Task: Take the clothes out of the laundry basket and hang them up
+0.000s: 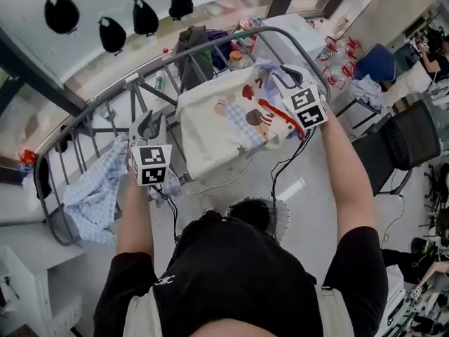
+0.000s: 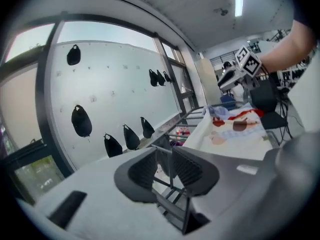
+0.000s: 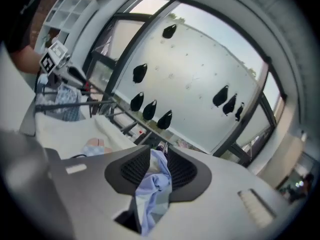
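1. At the bottom of the head view a person in a black top [image 1: 231, 272] reaches both arms up the frame toward a grey rack [image 1: 151, 65].
2. The left gripper [image 1: 149, 126] sits left of centre, beside the lower left edge of a cream shirt [image 1: 217, 132]. In its own view the left gripper [image 2: 167, 169] has its jaws open with nothing held; only rack [image 2: 172, 204] bars show through the gap.
3. The right gripper [image 1: 286, 81] is at the upper right corner of the shirt, by its lilac collar. In its own view the right gripper [image 3: 156, 171] has its jaws apart, with a fold of lilac cloth [image 3: 152, 184] lying loose in the gap and hanging toward the camera.
4. The shirt, printed with cartoon figures, lies draped over the rack at frame centre. It also shows at right in the left gripper view [image 2: 235, 134] and at lower left in the right gripper view [image 3: 65, 129].
5. A blue checked cloth [image 1: 95, 188] hangs on the rack's left end, well apart from the shirt; the right gripper view shows it at far left [image 3: 62, 101].
6. More clothes [image 1: 193, 44] hang at the rack's far side, top centre.
7. Beyond, black drop shapes [image 1: 62, 12] dot the window at upper left.
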